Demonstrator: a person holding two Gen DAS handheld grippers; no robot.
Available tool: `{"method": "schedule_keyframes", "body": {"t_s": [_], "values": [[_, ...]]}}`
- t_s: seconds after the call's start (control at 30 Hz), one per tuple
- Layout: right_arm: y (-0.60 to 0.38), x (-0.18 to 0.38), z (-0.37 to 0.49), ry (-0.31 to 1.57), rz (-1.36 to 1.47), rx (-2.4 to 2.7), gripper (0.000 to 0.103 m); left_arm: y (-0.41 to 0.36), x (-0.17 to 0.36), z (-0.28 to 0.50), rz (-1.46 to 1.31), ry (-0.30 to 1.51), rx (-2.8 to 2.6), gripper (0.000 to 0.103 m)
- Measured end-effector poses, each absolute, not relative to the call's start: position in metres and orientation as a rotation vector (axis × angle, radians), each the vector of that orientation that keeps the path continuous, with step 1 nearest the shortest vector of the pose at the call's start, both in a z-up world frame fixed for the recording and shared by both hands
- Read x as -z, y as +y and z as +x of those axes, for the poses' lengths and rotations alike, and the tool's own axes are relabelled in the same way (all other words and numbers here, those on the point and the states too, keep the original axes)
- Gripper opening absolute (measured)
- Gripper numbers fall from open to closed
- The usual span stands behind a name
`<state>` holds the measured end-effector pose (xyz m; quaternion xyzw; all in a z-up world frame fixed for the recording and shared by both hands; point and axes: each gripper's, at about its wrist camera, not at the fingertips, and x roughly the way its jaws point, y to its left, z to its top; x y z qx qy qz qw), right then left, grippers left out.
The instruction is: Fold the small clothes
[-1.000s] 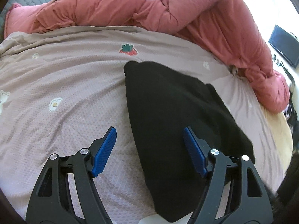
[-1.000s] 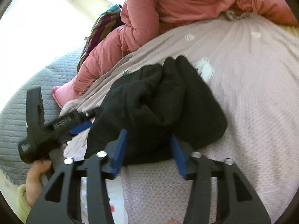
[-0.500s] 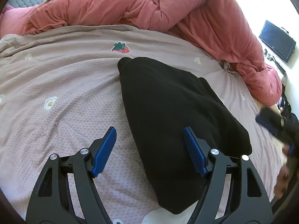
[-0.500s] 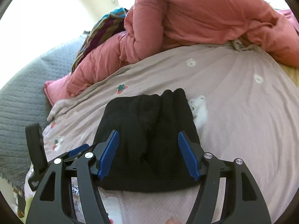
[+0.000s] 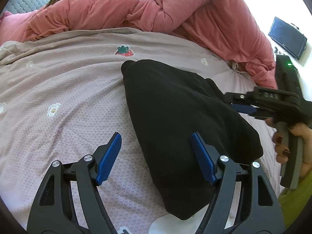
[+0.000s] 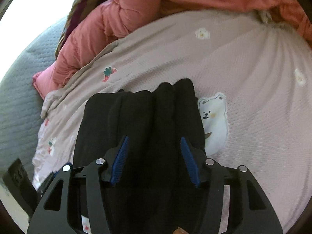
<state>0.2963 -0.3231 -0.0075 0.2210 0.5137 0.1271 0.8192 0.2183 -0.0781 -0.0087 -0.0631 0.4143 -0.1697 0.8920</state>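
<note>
the pale pink waffle-textured bedspread with printed strawberries and bears fills the ground under both claws, its near edge cut off by the frames. beyond the claws, a bunched salmon-pink quilted duvet runs across the far side, partly covering a striped cloth whose shape is hard to make out. the folded black fleece garment lies flat on the bedspread, its near end hidden beneath the claws' frames. the left gripper stands wide with nothing between its blue pads, straddling the garment's left edge. the right gripper hangs over the garment's middle, fingers moderately apart; whether they touch the cloth cannot be told. this view is slightly blurred.
</note>
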Motion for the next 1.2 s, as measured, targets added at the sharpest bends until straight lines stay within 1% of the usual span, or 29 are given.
{"method": "schedule_keyframes", "body": {"t_s": [0.1,0.13,0.17,0.2,0.23,0.33,0.47,0.5,0.53,0.57,0.6,0.63,0.8,1.0,1.1,1.2], "values": [[-0.32,0.015,0.305,1.104,0.49,-0.273,0.051,-0.079,0.008,0.218,-0.128,0.86,0.353,0.066],[-0.319,0.017,0.307,1.106,0.502,-0.281,0.049,-0.079,0.008,0.218,-0.128,0.859,0.353,0.066],[-0.318,0.018,0.308,1.108,0.518,-0.296,0.045,-0.079,0.008,0.218,-0.127,0.859,0.352,0.066],[-0.316,0.018,0.31,1.113,0.53,-0.31,0.037,-0.079,0.008,0.218,-0.126,0.859,0.352,0.066],[-0.312,0.017,0.31,1.11,0.533,-0.334,0.036,-0.079,0.008,0.218,-0.125,0.859,0.353,0.066],[-0.306,0.013,0.311,1.105,0.492,-0.337,0.037,-0.079,0.008,0.219,-0.127,0.859,0.354,0.065],[-0.306,0.022,0.314,1.118,0.527,-0.344,0.037,-0.079,0.008,0.219,-0.122,0.858,0.353,0.066],[-0.304,0.02,0.313,1.107,0.517,-0.352,0.034,-0.08,0.008,0.219,-0.119,0.857,0.352,0.066],[-0.302,0.018,0.312,1.094,0.504,-0.359,0.027,-0.08,0.008,0.219,-0.118,0.856,0.351,0.066],[-0.299,0.013,0.31,1.074,0.487,-0.367,0.024,-0.08,0.007,0.219,-0.116,0.855,0.351,0.066],[-0.297,0.009,0.307,1.055,0.472,-0.374,0.018,-0.081,0.007,0.219,-0.116,0.854,0.351,0.066],[-0.294,0.004,0.305,1.032,0.453,-0.381,0.016,-0.081,0.007,0.219,-0.115,0.853,0.352,0.066],[-0.287,-0.031,0.288,0.932,0.33,-0.38,0.013,-0.081,0.003,0.217,-0.114,0.845,0.366,0.066],[-0.307,-0.055,0.279,0.887,0.287,-0.327,0.011,-0.085,-0.008,0.208,-0.121,0.811,0.408,0.066],[-0.316,-0.049,0.281,0.906,0.244,-0.278,0.012,-0.093,-0.005,0.205,-0.112,0.82,0.43,0.066],[-0.32,-0.019,0.293,1.007,0.244,-0.24,0.012,-0.103,0.003,0.205,-0.081,0.839,0.433,0.066]]}}
